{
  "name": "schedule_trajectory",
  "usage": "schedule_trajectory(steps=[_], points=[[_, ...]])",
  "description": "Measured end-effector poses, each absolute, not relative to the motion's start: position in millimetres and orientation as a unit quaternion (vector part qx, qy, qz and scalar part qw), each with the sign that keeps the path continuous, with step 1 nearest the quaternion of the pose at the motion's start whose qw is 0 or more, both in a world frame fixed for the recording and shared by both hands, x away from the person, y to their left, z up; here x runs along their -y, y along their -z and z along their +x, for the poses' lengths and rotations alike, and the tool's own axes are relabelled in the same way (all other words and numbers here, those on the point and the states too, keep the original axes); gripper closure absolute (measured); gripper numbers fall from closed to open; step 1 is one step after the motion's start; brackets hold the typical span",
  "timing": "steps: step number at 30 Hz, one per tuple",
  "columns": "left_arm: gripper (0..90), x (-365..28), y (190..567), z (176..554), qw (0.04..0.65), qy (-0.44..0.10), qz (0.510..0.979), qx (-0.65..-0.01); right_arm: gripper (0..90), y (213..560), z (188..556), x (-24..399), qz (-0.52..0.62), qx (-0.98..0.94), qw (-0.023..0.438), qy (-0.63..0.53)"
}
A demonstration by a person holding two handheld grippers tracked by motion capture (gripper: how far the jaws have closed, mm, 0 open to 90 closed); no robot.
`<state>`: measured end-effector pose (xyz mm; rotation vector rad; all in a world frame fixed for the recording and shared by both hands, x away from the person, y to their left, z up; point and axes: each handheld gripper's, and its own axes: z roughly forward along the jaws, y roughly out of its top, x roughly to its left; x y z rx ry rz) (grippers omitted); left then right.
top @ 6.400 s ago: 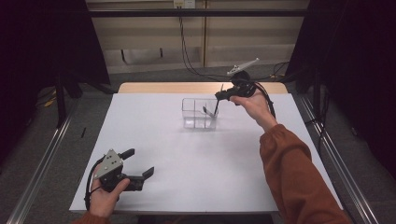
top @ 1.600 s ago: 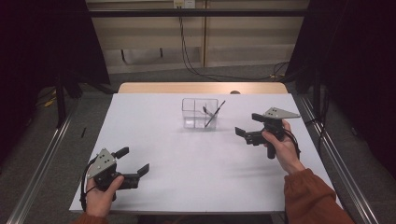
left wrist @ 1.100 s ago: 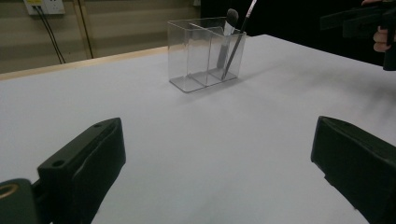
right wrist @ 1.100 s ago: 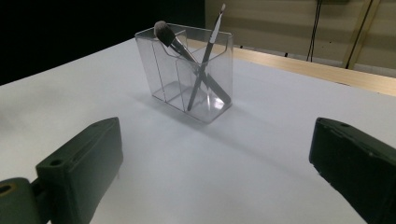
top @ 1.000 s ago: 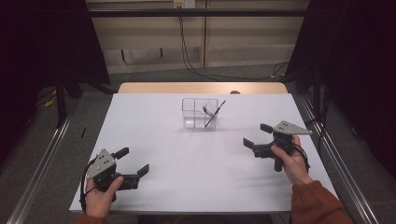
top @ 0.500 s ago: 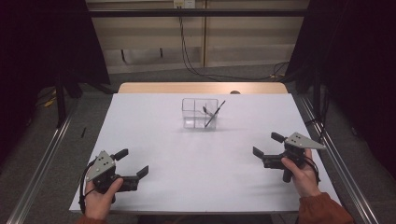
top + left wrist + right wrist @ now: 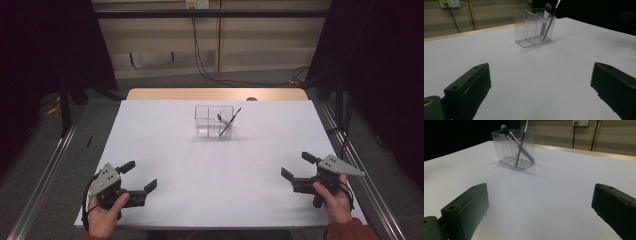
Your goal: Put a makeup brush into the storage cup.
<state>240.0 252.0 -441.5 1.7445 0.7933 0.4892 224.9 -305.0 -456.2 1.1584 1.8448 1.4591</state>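
Observation:
A clear plastic organizer [image 7: 207, 121] with several compartments stands on the far middle of the white table [image 7: 220, 170]. Two dark brushes [image 7: 228, 122] lean crossed in its right-hand compartment. My left gripper [image 7: 139, 175] rests open at the near left corner, held by a hand, with nothing between its jaws. My right gripper [image 7: 297, 165] is open and empty at the near right. From the left gripper [image 7: 539, 87] the organizer [image 7: 529, 30] and brushes [image 7: 549, 18] lie well ahead. The right gripper [image 7: 540, 207] also faces the organizer [image 7: 504, 147] and brushes [image 7: 520, 143] from a distance.
A wooden strip [image 7: 215, 94] borders the table's far edge. Metal rails [image 7: 45, 170] run along both sides on the floor. Cables [image 7: 200, 50] hang from a wall outlet [image 7: 196, 4] behind the table.
My right gripper has drawn back from the organizer to the near right of the table, empty. A brush it held now leans in the organizer. The left gripper has barely moved.

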Motion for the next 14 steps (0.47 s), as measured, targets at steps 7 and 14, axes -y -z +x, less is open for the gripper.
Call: schedule_trajectory(steps=[7,14], points=[[3.0,-251.2,441.7,238.5,0.547,-0.206,0.741,-0.331,0.3,456.4,217.2,310.3,0.428,-0.677,0.263,-0.538],[3.0,-250.4,441.5,240.1,0.548,-0.206,0.739,-0.333,0.5,457.8,219.4,311.3,0.426,-0.679,0.262,-0.538]])
